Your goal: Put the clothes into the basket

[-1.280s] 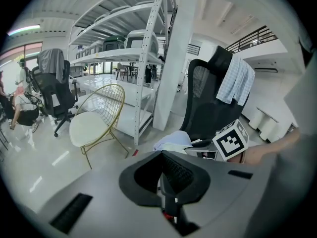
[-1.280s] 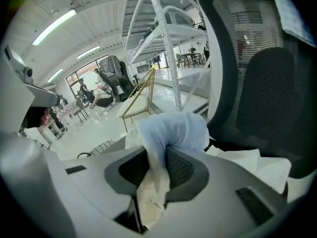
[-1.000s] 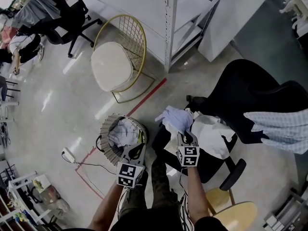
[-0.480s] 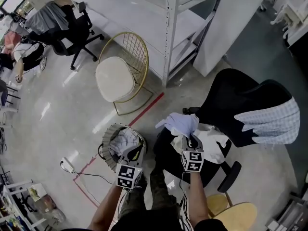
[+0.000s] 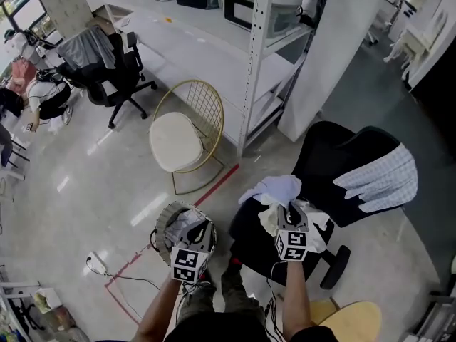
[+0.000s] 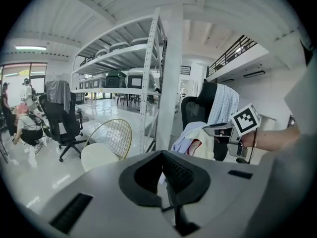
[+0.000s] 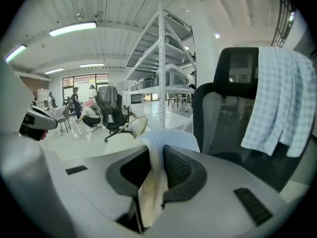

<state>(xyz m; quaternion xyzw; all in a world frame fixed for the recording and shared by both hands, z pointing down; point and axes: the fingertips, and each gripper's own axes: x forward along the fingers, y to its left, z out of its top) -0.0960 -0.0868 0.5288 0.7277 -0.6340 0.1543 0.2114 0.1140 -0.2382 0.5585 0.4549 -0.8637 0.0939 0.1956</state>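
Grasped by the right hand-held gripper (image 5: 291,211), the garment (image 5: 274,189) is now raised from the chair (image 5: 335,155), ready for the basket (image 5: 162,226). The left hand-held gripper (image 5: 199,229) is clenched empty.

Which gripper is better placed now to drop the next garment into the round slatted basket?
Right. The right gripper is shut on a pale crumpled garment above the black office chair; the left gripper over the round slatted basket shows no garment.
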